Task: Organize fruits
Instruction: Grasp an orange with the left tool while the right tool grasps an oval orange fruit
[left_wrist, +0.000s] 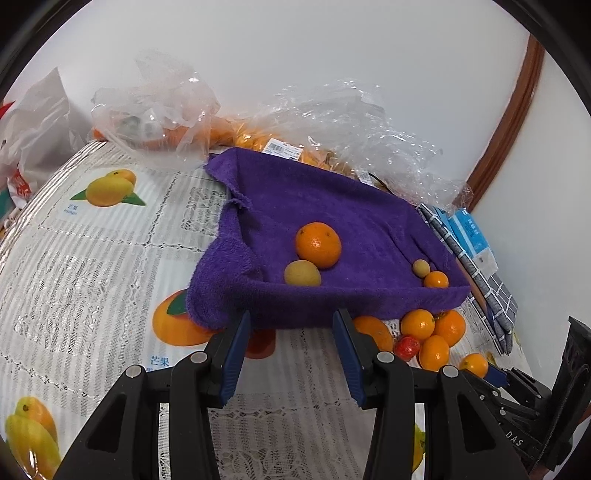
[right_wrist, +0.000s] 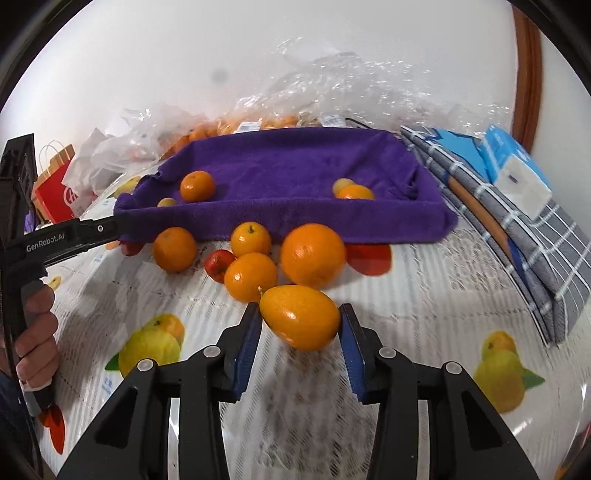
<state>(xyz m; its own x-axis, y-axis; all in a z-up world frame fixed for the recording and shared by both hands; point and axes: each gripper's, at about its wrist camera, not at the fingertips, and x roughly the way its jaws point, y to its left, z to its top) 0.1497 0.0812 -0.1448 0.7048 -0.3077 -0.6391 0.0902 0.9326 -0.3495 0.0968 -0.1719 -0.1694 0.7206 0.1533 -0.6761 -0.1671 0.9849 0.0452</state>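
My right claw (right_wrist: 300, 320) pinches an egg-shaped orange fruit (right_wrist: 300, 322), both blue pads against its sides, just above the worktop (right_wrist: 424, 295). My left claw (left_wrist: 291, 325) stands partly spread with nothing between its pads, its tips at the front edge of the purple towel (left_wrist: 314, 206); I cannot tell whether they touch it.

Beyond the held fruit, loose on the worktop just before the towel, I count four orange fruits: one large (right_wrist: 313, 255), three smaller (right_wrist: 250, 277) (right_wrist: 250, 239) (right_wrist: 174, 249), with one small red fruit (right_wrist: 218, 264) among them, touching its neighbours.

On the towel lie four: one orange (right_wrist: 197, 186) with a yellowish one (right_wrist: 168, 202) beside it at the left, one orange (right_wrist: 355, 192) touching a yellowish one (right_wrist: 341, 184) at the right.

Behind the towel stand crumpled clear plastic bags (right_wrist: 332, 85) holding more orange fruit, too many and too hidden to count.
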